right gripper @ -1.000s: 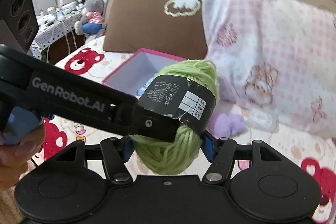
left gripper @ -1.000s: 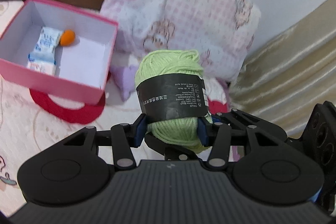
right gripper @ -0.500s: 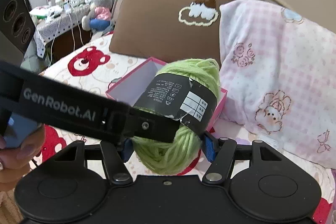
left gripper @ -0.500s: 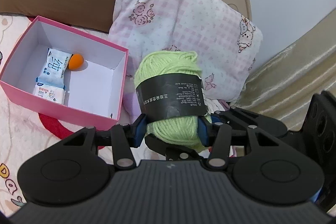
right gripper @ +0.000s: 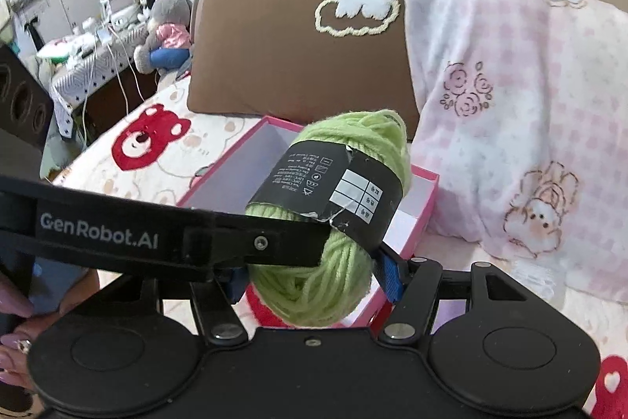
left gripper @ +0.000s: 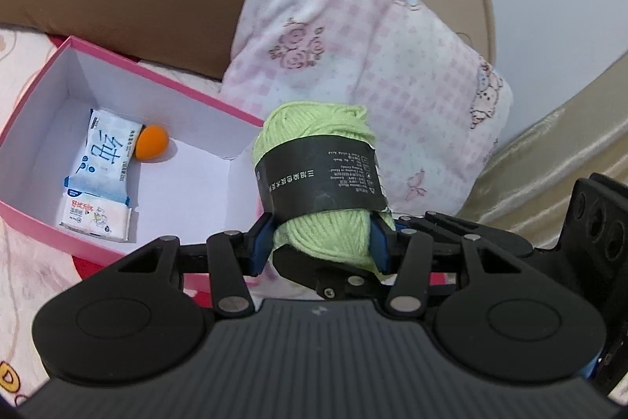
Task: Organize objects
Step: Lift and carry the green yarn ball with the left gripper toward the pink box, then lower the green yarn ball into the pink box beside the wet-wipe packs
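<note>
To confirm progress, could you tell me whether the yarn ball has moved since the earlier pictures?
Yes: the yarn ball has come closer to the pink box, now overlapping its near corner.

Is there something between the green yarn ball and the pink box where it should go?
Nothing visible blocks it. The green yarn ball, gripped by the left gripper and the right gripper, hangs by the open pink box. The tissue packs and orange ball leave bare floor.

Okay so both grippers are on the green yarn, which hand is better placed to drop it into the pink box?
Left, probably. The left gripper clamps the yarn ball with the pink box open right beside it, floor space bare past the tissue packs. The right gripper sees the box mostly hidden behind yarn.
</note>
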A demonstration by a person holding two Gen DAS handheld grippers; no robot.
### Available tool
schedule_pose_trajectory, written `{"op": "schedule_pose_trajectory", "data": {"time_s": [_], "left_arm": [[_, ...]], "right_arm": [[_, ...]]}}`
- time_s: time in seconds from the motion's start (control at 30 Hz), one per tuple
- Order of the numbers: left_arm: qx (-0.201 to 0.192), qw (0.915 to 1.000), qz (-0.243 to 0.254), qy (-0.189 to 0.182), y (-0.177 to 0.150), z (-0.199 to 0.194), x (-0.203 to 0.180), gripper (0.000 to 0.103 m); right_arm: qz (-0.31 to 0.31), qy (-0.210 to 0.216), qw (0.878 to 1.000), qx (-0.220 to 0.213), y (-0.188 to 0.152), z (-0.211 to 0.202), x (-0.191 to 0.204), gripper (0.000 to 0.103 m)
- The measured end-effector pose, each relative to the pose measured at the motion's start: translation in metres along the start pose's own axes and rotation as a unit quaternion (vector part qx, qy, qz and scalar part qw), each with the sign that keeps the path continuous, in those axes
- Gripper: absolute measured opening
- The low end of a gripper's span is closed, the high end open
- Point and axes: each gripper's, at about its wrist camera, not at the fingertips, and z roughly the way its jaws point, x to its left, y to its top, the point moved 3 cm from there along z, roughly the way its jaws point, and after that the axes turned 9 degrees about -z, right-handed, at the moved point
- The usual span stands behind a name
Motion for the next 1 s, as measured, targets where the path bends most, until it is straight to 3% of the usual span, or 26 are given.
{"op": "schedule_pose_trajectory", "data": {"time_s": [0.23, 0.43, 0.73, 1.0], "left_arm": [[0.006, 0.9999, -0.005, 0.009, 0.003, 0.018, 0.037, 0.048], [0.012, 0.9997, 0.01, 0.02, 0.003, 0.027, 0.054, 0.048], [0.014, 0.9986, 0.023, 0.045, 0.012, 0.042, 0.078, 0.048], [0.021, 0.9973, 0.03, 0.064, 0.018, 0.053, 0.099, 0.048]], "right_arm": [[0.051, 0.039, 0.998, 0.003, -0.011, 0.037, -0.008, 0.068], [0.031, 0.03, 0.999, -0.003, -0.02, 0.056, 0.003, 0.068], [0.071, 0.04, 0.997, 0.01, -0.018, 0.093, -0.002, 0.068], [0.064, 0.036, 0.997, 0.026, -0.02, 0.121, 0.004, 0.068]]}}
